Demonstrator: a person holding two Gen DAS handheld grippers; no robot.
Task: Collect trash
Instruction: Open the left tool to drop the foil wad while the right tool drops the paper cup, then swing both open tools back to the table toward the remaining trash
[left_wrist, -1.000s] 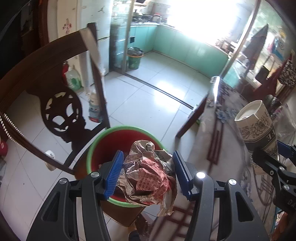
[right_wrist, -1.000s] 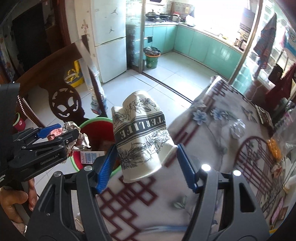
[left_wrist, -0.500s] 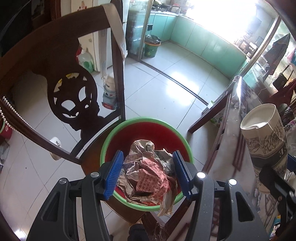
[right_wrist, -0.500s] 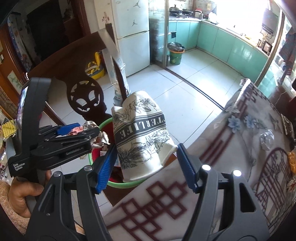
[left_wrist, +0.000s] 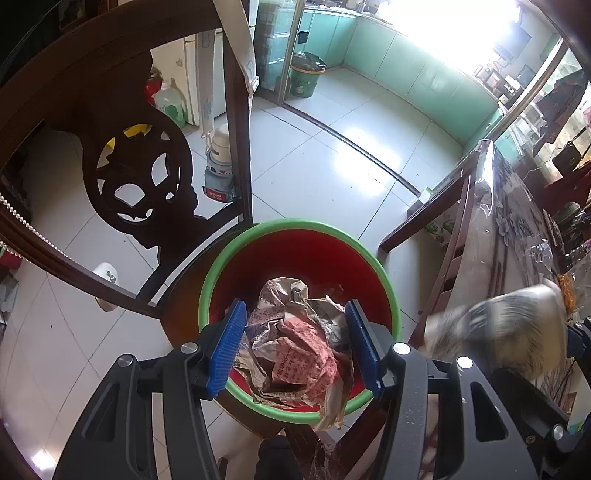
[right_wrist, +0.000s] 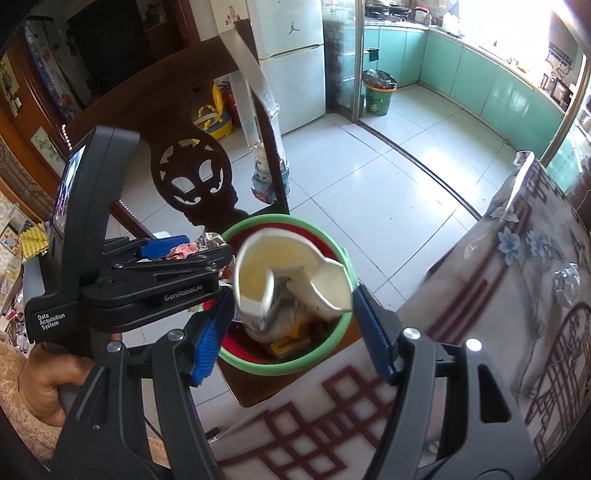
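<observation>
Clearly the biggest thing is the dark carved chair (left_wrist: 122, 158), its back filling the left of both views and cut off by the frame edge. At right the table (right_wrist: 517, 295) with its patterned cloth runs out of view; a small shiny scrap (right_wrist: 567, 282) lies on it, too small to identify.

On the chair seat sits the bin (left_wrist: 295, 229), green-rimmed and red inside. Its near side is hidden behind the grippers in both views. Some yellow packets lie at its bottom, partly covered.

The left gripper (left_wrist: 295, 345) hangs over the bin, its blue pads on either side of a crumpled wrapper (left_wrist: 299, 350). The wrapper fills the gap and its lower edge droops past the bin rim, so the tongs seem to pinch it, though the contact itself is hard to make out. In the right view this gripper appears side-on at left, with only a bit of wrapper showing past the pad.

The right gripper (right_wrist: 291, 332) has its tongs spread wide. Between them the cup (right_wrist: 291, 284), crushed and blurred, lies mouth toward the camera over the bin; whether either pad touches it I cannot tell. In the left view it is only a smear at right.
</observation>
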